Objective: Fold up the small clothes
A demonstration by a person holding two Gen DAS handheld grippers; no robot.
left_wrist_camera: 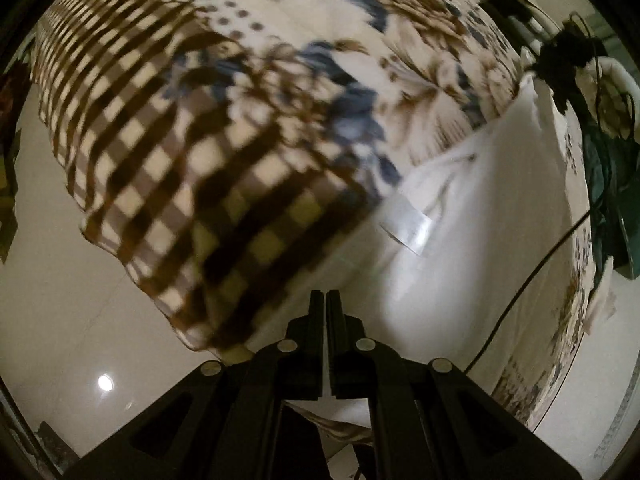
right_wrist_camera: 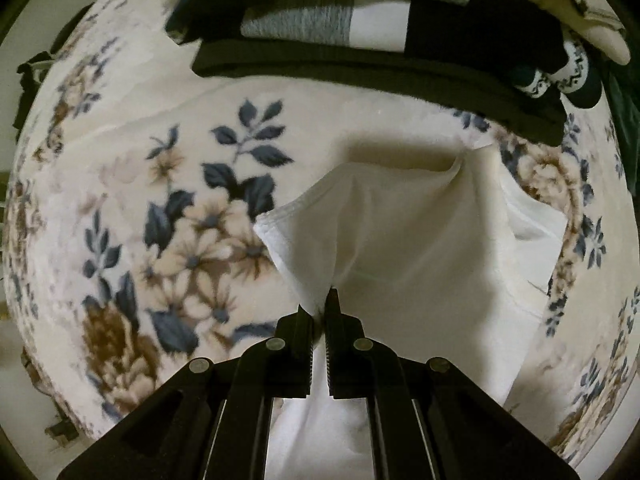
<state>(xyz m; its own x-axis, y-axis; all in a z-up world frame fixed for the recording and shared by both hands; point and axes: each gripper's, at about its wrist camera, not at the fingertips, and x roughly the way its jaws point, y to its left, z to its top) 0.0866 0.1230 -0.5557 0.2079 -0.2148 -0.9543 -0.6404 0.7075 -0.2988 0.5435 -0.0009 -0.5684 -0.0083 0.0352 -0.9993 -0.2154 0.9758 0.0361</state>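
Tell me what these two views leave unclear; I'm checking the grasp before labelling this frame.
- Left wrist view: whether the left gripper pinches the white garment; its jaws are closed, and motion blur smears the fabric.
- Right wrist view: the garment's near end, hidden beneath the right gripper.
- Right wrist view: the folded stack is cut off by the top edge.

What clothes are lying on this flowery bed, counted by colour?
White garment, pinched in the right fingers: 1
Black folded garment: 1
Grey-white-black folded pieces: 2
Dark patterned socks: 2
Total: 6
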